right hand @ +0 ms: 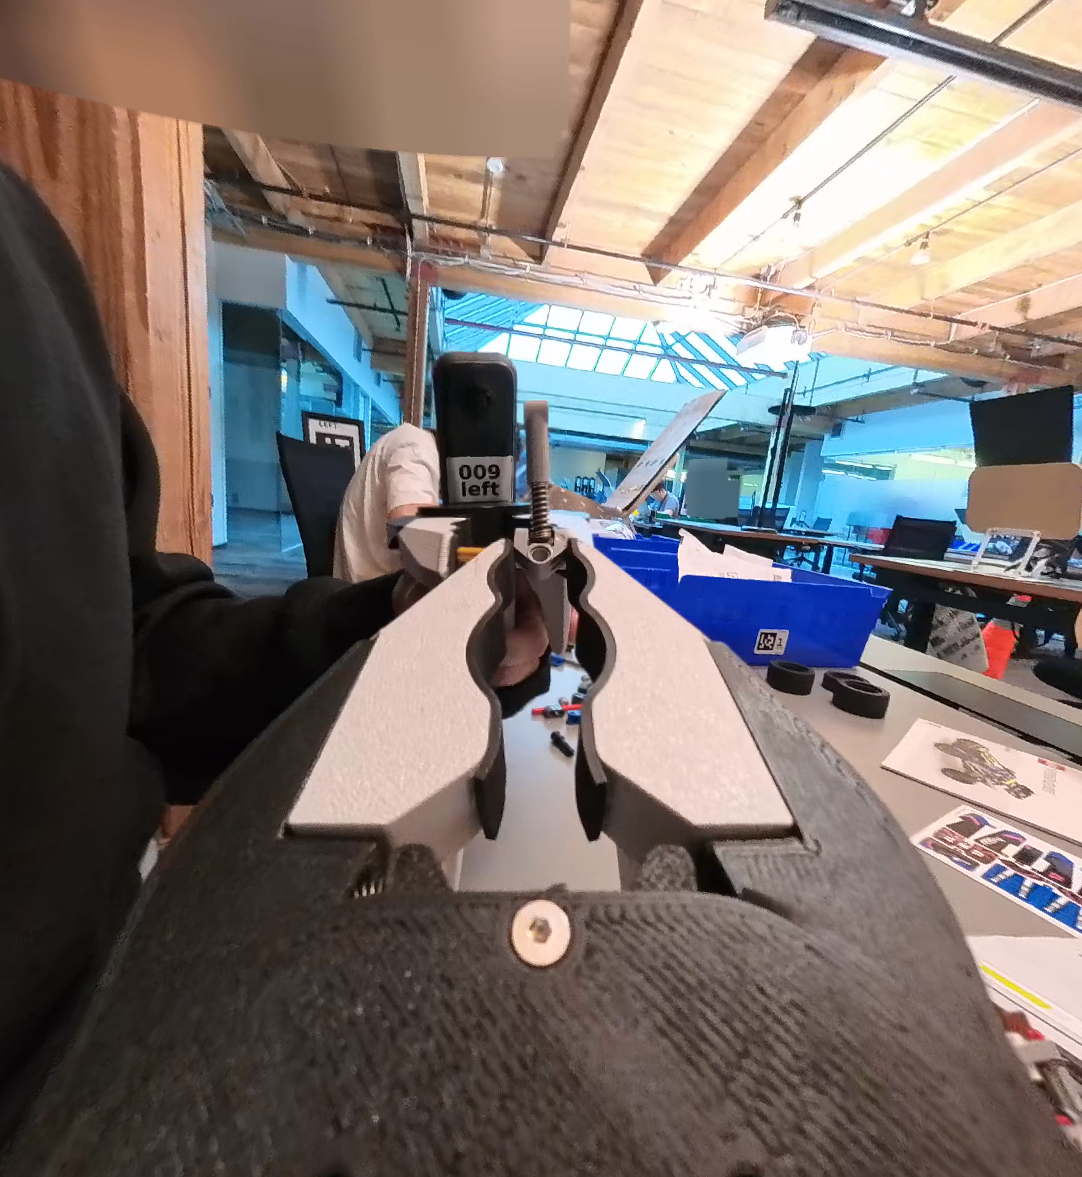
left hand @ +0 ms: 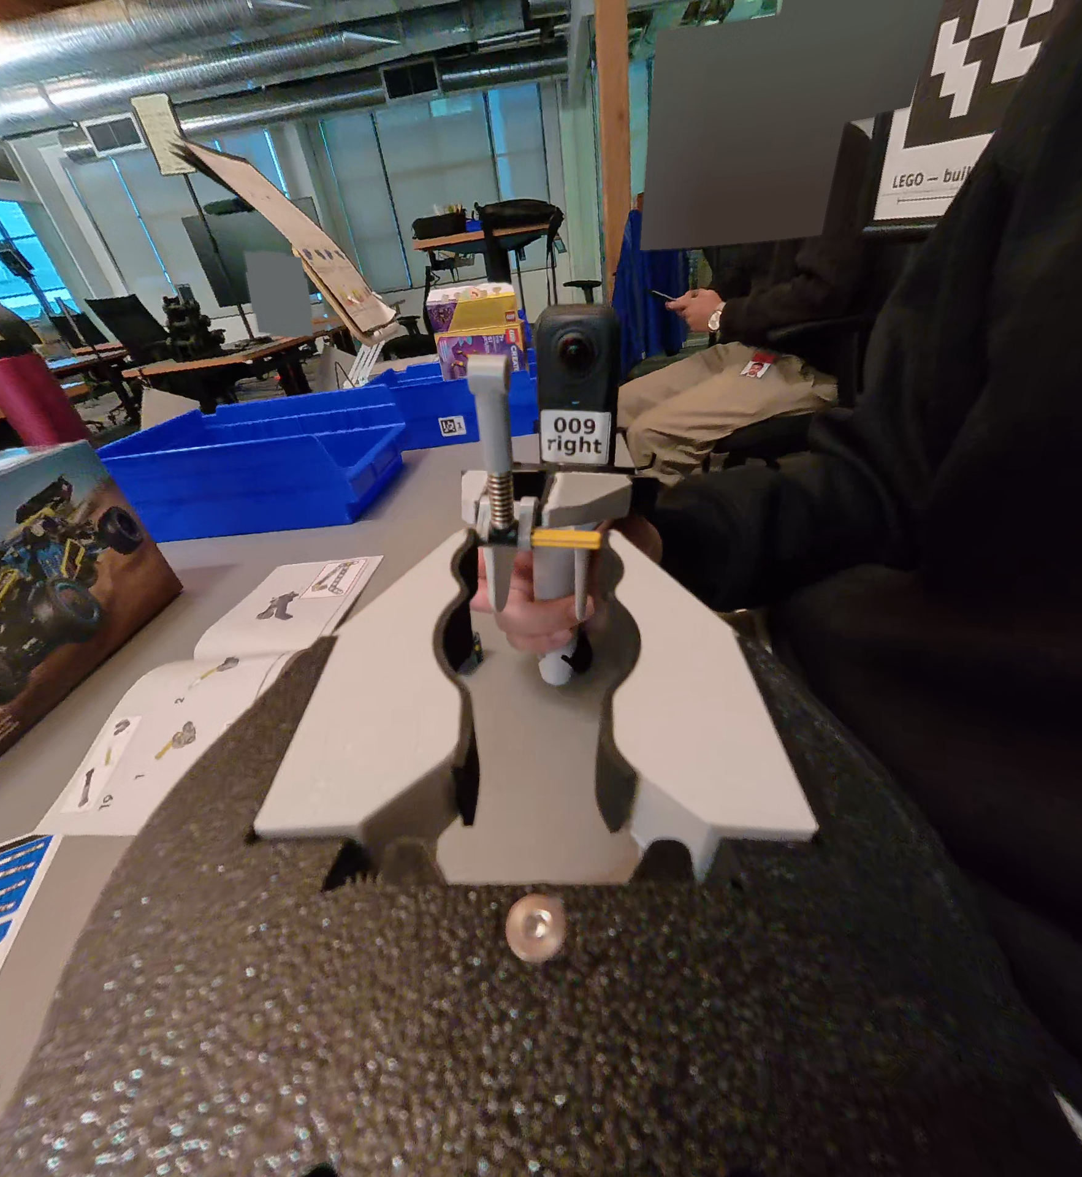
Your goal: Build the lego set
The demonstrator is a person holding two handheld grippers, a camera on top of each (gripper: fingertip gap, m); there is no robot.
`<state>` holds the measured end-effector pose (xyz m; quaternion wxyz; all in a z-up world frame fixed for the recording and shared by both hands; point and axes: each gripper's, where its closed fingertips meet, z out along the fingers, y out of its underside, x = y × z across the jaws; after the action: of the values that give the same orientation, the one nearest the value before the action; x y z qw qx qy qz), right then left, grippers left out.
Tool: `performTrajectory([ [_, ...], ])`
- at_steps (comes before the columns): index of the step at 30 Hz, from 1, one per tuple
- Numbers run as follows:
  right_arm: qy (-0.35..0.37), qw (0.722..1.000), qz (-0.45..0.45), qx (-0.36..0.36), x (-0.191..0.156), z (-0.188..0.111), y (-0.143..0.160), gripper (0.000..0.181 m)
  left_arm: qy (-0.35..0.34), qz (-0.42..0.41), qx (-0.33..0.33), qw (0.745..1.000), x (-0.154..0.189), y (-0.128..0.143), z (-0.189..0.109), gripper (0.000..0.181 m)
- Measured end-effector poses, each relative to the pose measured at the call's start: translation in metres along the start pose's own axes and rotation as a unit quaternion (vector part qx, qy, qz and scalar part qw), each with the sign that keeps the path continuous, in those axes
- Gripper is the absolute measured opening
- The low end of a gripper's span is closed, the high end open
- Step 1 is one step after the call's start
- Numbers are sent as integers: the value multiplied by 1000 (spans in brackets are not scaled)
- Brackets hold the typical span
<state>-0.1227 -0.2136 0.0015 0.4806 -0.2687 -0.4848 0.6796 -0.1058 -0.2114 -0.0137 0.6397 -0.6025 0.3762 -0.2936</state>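
Observation:
A grey shock absorber (left hand: pixel 492 439) with a metal spring stands upright above the table; a yellow axle (left hand: pixel 565 540) sticks out sideways from its base. My left gripper (left hand: pixel 541 544) is closed across the base and the axle's end. My right gripper (right hand: pixel 539 551) faces it from the other side and is shut on the grey connector (right hand: pixel 541 553) at the shock absorber's base (right hand: pixel 537 458). A hand (left hand: pixel 525 618) holds the right gripper's handle. How the parts join inside the jaws is hidden.
The set's box (left hand: pixel 35 592) and an open instruction booklet (left hand: pixel 232 662) lie left of the grippers. Blue bins (left hand: pixel 258 471) stand behind. Sticker sheets (right hand: pixel 1022 885), black tyres (right hand: pixel 856 694) and loose small parts (right hand: pixel 557 707) lie on the grey table. A seated person (left hand: pixel 716 395) is beyond. Both grippers' tips are close together, under 4 cm apart.

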Motion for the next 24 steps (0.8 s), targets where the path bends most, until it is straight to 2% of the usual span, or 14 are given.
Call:
performTrajectory([
  [4,-4,1000,13,12,-2,0,-3,14,-1,4,-6,1000,2,-2,0,34],
  [7,-5,1000,4,-15,-2,0,2,13,-6,21,-31,999,1,2,-2,34],
  [10,1,998,-22,-55,0,-1,7,15,-30,62,-80,994,-2,9,-5,35],
  [13,15,993,-53,-102,5,-2,9,23,-61,131,-149,978,-8,19,-9,35],
  [15,16,984,-73,-162,6,-3,19,30,-73,170,-189,964,-9,24,-12,34],
  [18,8,965,-134,-227,3,-3,28,27,-76,195,-210,955,-8,26,-10,35],
  [19,5,958,-152,-243,2,-3,31,18,-74,199,-214,953,-7,27,-10,35],
  [24,16,932,-226,-284,4,-4,36,18,-85,232,-246,937,-9,32,-10,35],
])
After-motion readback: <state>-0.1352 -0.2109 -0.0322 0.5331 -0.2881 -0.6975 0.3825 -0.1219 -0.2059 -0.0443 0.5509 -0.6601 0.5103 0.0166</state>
